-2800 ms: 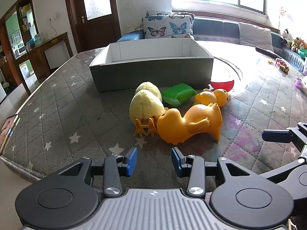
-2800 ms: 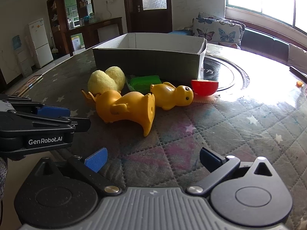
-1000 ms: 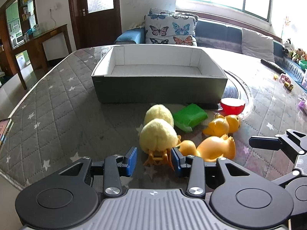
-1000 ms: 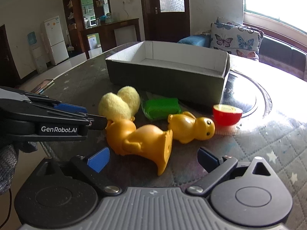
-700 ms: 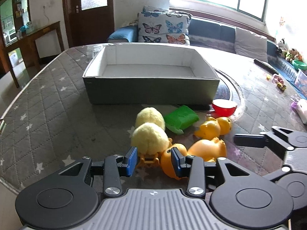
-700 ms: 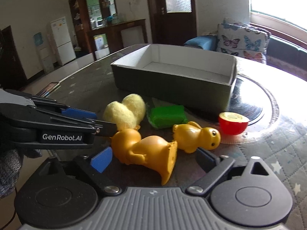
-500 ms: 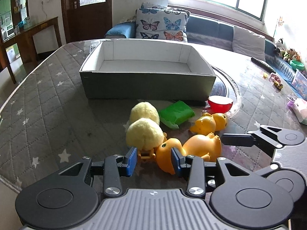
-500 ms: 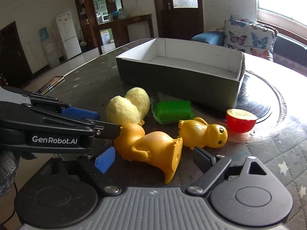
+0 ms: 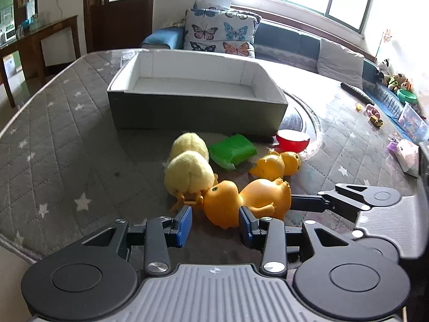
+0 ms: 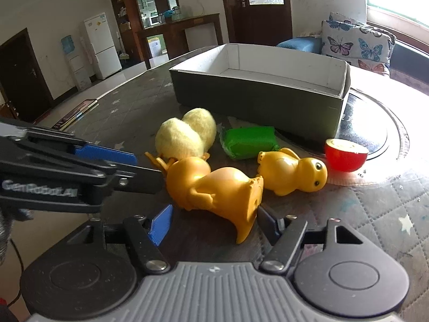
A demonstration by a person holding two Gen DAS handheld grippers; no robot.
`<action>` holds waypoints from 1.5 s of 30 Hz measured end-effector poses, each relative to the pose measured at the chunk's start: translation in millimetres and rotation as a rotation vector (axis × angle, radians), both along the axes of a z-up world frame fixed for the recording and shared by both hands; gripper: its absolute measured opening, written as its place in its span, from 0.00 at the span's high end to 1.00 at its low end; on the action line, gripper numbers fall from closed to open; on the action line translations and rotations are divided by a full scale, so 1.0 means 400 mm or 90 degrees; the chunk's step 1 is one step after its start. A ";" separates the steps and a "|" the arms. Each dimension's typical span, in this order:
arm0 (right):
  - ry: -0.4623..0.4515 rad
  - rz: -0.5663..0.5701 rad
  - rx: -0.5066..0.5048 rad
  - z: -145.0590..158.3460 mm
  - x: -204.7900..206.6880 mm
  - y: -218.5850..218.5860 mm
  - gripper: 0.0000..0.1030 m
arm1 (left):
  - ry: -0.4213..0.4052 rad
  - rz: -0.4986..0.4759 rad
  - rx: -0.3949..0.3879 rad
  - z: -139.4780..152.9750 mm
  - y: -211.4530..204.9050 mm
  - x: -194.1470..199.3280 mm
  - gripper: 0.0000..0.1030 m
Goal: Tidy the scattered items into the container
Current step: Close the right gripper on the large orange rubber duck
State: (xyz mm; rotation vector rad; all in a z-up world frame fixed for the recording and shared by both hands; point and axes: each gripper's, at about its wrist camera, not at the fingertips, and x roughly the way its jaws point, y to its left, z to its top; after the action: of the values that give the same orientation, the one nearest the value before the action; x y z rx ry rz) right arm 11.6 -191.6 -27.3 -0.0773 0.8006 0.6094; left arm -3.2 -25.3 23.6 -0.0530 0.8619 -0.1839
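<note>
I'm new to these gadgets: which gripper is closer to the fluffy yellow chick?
Left. The left gripper sits open just in front of the fluffy chick, near its feet. The right gripper is open around the big orange duck, which lies between.

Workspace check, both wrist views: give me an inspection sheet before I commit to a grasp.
Surface: quilted grey star-print table cover, glass turntable at centre.
Job's things: empty grey box; large orange duck on its side; small orange duck; plush chick; green block; red apple half.
Clutter: small toys at far table edge.
Grippers: left gripper open around large duck's head; right gripper open at its base.
Cables: nothing seen.
Surroundings: sofa, butterfly cushions, fridge.
</note>
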 end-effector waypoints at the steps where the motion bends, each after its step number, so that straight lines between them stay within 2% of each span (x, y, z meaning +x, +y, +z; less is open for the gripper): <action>1: 0.000 0.003 -0.001 0.001 -0.008 0.000 0.32 | 0.004 0.001 -0.003 -0.004 0.000 0.002 0.60; 11: -0.010 0.055 0.006 0.030 -0.069 0.005 0.32 | 0.016 0.008 -0.051 -0.004 0.028 0.015 0.60; 17: -0.024 0.026 -0.021 0.034 -0.020 -0.012 0.32 | 0.047 0.017 -0.089 -0.019 0.035 0.031 0.60; 23: -0.021 0.065 -0.029 0.013 0.019 0.011 0.32 | 0.071 0.040 -0.140 -0.036 0.055 0.050 0.60; 29: -0.016 0.076 -0.029 0.001 0.019 0.012 0.43 | 0.088 0.056 -0.177 -0.048 0.072 0.065 0.60; 31: -0.013 0.069 -0.027 0.000 0.014 0.000 0.52 | 0.088 0.056 -0.182 -0.050 0.071 0.069 0.60; 38: 0.012 0.039 -0.013 0.001 -0.007 -0.052 0.59 | 0.095 0.024 -0.196 -0.051 0.042 0.090 0.60; 45: 0.019 0.021 -0.021 0.010 -0.035 -0.093 0.60 | 0.116 -0.020 -0.209 -0.061 0.005 0.126 0.60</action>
State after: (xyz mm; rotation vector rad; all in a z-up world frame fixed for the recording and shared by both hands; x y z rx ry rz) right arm -2.2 -228.8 -23.2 -0.1116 0.8395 0.6297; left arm 47.3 -23.2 -0.7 -0.3676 1.0079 -0.3535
